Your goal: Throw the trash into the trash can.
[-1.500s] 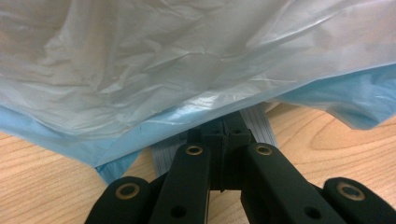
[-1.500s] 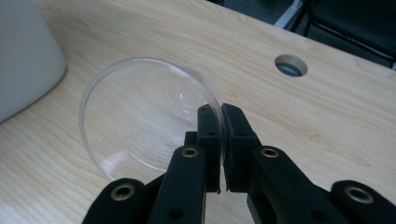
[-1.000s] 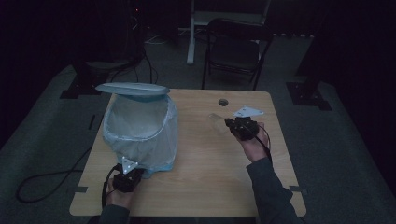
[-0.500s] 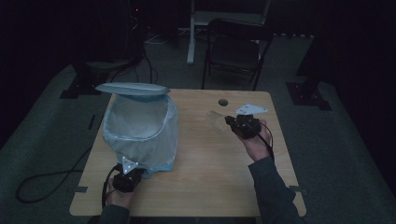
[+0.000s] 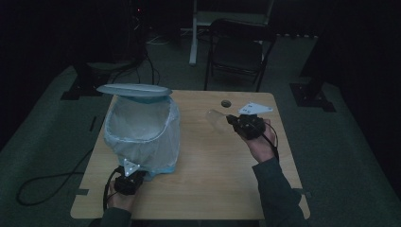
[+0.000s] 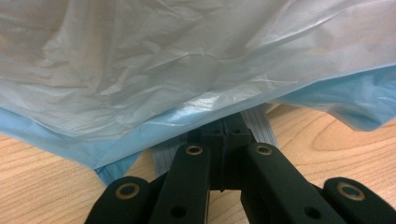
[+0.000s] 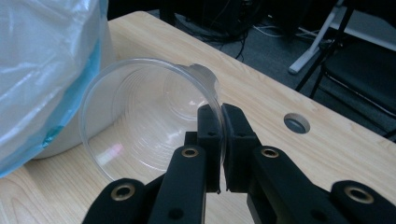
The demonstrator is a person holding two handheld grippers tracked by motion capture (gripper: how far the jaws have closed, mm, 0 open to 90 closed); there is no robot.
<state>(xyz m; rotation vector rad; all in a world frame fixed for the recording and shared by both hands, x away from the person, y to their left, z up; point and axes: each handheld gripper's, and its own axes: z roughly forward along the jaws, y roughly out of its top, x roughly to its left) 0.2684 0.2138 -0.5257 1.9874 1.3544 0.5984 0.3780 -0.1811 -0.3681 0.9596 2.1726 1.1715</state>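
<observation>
A pale bin lined with a translucent white and blue bag (image 5: pixel 142 132) stands on the left of the wooden table (image 5: pixel 208 175), its grey lid (image 5: pixel 134 90) raised at the back. My left gripper (image 5: pixel 128 178) lies at the bin's front foot. In the left gripper view it (image 6: pixel 225 128) is shut, its tips tucked under the bag's hem (image 6: pixel 187 60) and over a grey ribbed pedal (image 6: pixel 259 123). My right gripper (image 5: pixel 234 120) hovers over the right side, shut on the rim of a clear plastic cup (image 5: pixel 215 117). The cup (image 7: pixel 140 121) is on its side, mouth toward the camera, beside the bag (image 7: pixel 46 60).
A round cable hole (image 5: pixel 225 103) sits in the table near its far edge, also seen as the hole (image 7: pixel 296 123) beyond the right jaws. A dark folding chair (image 5: pixel 236 52) stands behind the table. A cable (image 5: pixel 47 184) trails on the floor at the left.
The right gripper and the cup have drifted slightly left, toward the bin. The left gripper and the bin have stayed in place.
</observation>
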